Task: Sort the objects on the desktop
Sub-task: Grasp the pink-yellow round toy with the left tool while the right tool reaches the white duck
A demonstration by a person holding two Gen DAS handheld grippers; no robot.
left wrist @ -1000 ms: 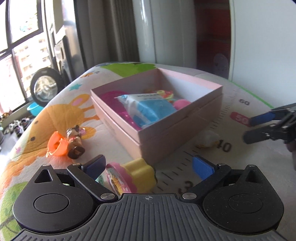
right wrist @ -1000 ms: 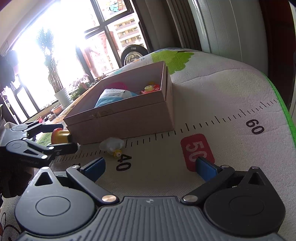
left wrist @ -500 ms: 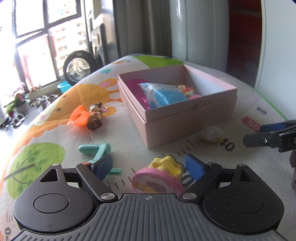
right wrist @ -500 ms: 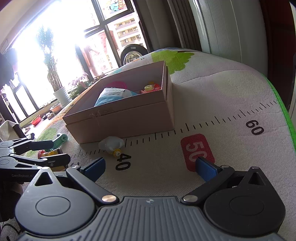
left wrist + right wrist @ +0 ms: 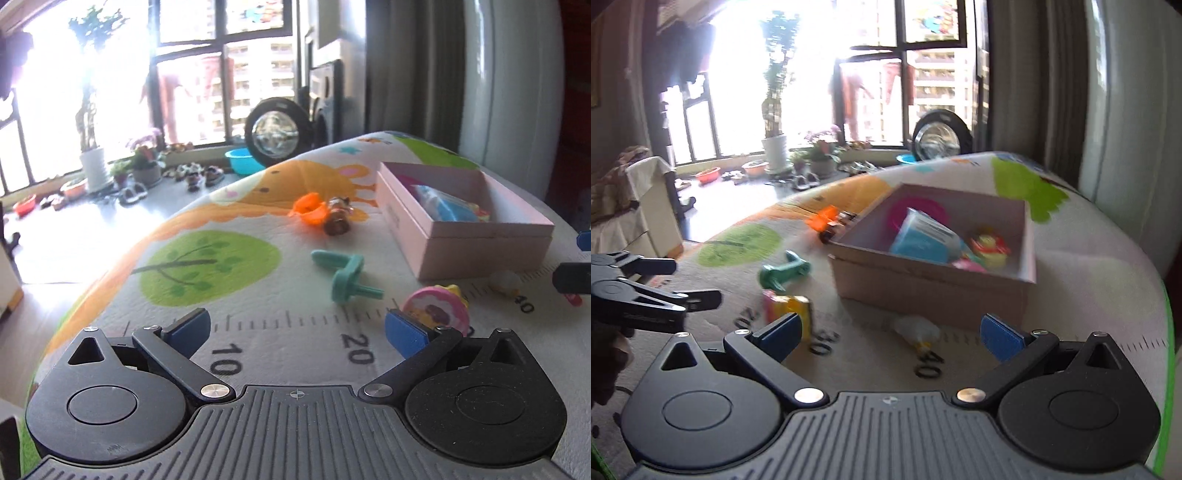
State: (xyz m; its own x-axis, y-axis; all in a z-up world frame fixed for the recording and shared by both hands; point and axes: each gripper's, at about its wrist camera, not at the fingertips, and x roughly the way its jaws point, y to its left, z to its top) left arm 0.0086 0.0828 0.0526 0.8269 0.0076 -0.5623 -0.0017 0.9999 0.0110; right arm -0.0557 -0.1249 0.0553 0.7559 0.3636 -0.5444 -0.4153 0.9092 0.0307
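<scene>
A pink open box (image 5: 480,240) (image 5: 931,291) stands on the play mat and holds a blue packet (image 5: 923,236) and small toys. Loose on the mat lie a teal toy (image 5: 347,277) (image 5: 781,273), a pink and yellow toy (image 5: 436,306) (image 5: 786,306), an orange toy with a brown figure (image 5: 321,214) (image 5: 829,221), and a small white toy (image 5: 504,280) (image 5: 918,330). My left gripper (image 5: 295,332) is open and empty, left of the toys; it also shows in the right wrist view (image 5: 687,284). My right gripper (image 5: 890,336) is open and empty above the white toy.
The mat (image 5: 207,266) has a printed ruler and tree pictures and drops off at its left edge. Beyond it are a floor with plant pots (image 5: 92,170), a blue basin (image 5: 242,160) and a round mirror (image 5: 275,133) by the window.
My left gripper has drawn back and swung left, away from the pink and yellow toy. My right gripper has turned left and risen, so the box now sits ahead of it.
</scene>
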